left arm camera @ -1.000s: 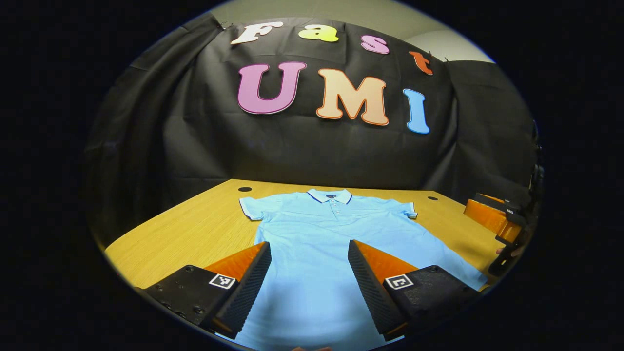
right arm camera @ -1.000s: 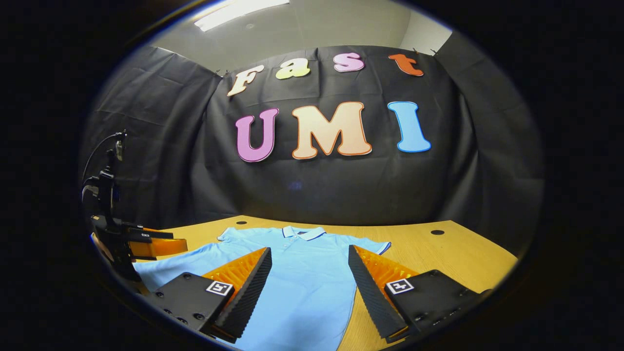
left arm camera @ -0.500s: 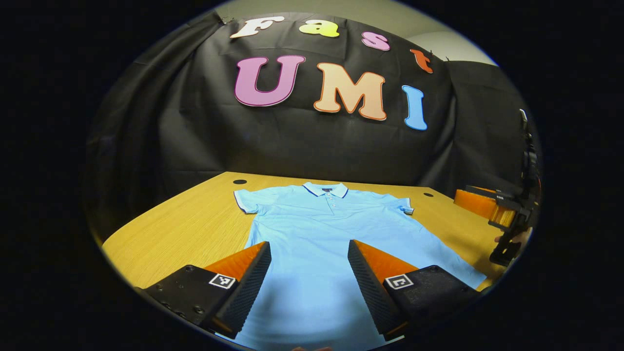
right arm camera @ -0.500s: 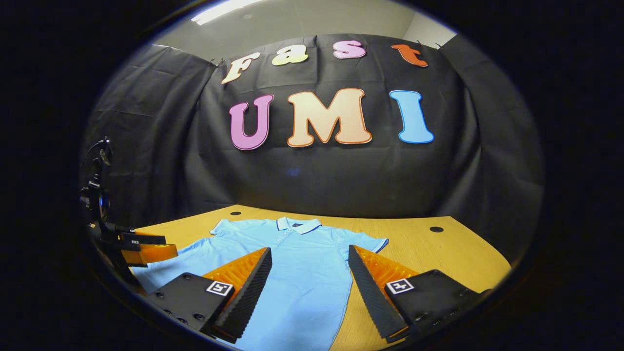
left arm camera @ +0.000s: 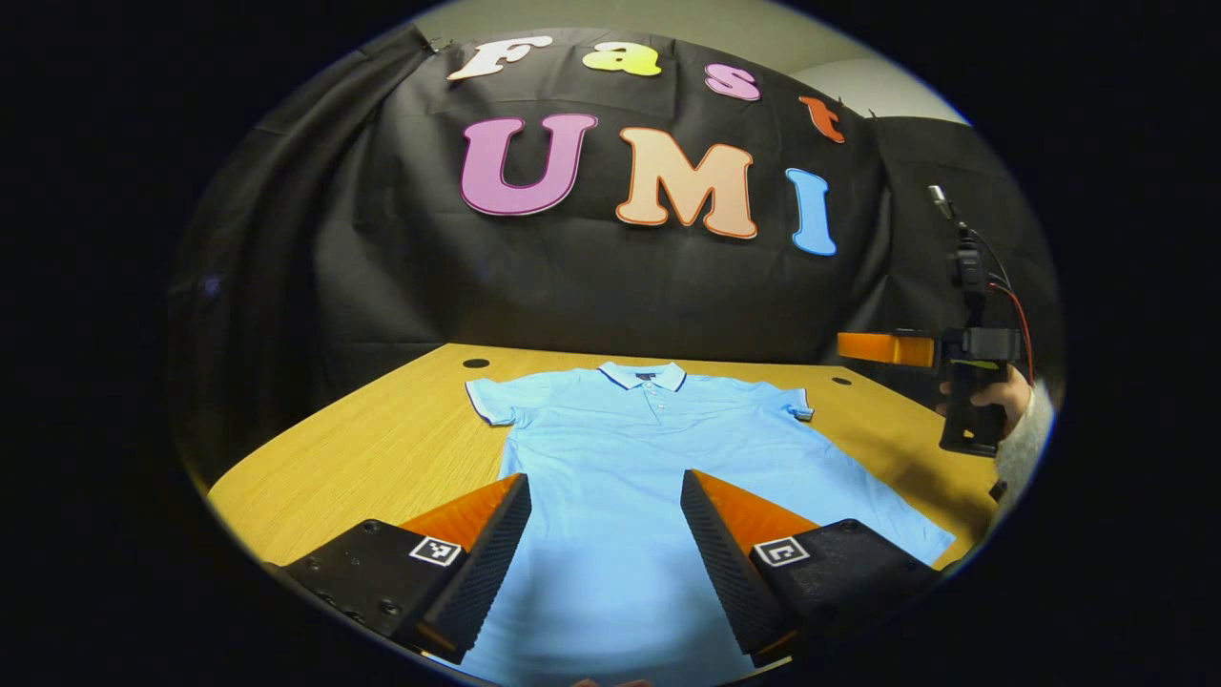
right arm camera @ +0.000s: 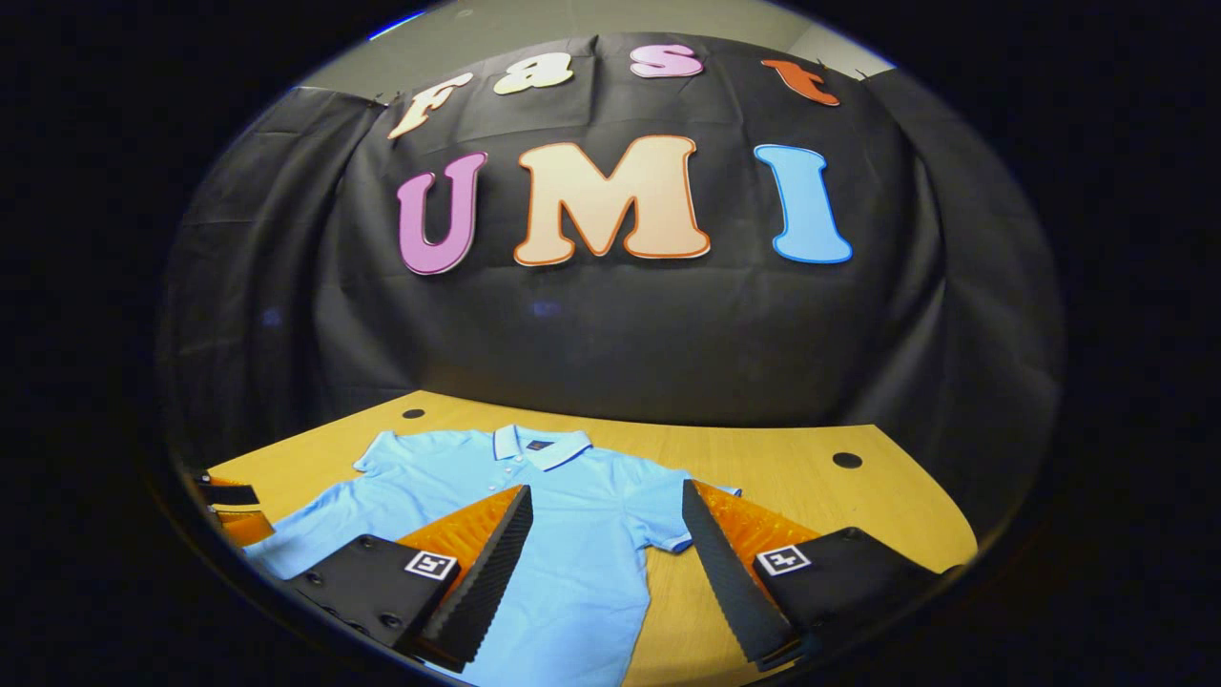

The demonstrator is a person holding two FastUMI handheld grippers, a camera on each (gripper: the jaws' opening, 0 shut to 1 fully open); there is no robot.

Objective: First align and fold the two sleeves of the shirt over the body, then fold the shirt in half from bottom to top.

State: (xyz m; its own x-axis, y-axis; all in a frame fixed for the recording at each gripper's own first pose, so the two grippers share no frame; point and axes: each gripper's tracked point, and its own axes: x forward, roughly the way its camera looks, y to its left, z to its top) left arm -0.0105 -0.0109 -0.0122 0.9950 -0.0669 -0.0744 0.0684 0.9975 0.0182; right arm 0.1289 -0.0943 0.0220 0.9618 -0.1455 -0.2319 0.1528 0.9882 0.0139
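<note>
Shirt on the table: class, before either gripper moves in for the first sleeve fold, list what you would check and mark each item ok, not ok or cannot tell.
1. Shirt lies flat, front up, on the table: ok.
2. Both sleeves spread out and unfolded, left sleeve and right sleeve: ok.
3. Left gripper open, nothing between its fingers: ok.
4. Right gripper open, nothing between its fingers: ok.
5. Either gripper touching a sleeve: not ok; both are short of the sleeves.
6. Bottom hem straight: cannot tell, it is hidden behind the fingers.
</note>
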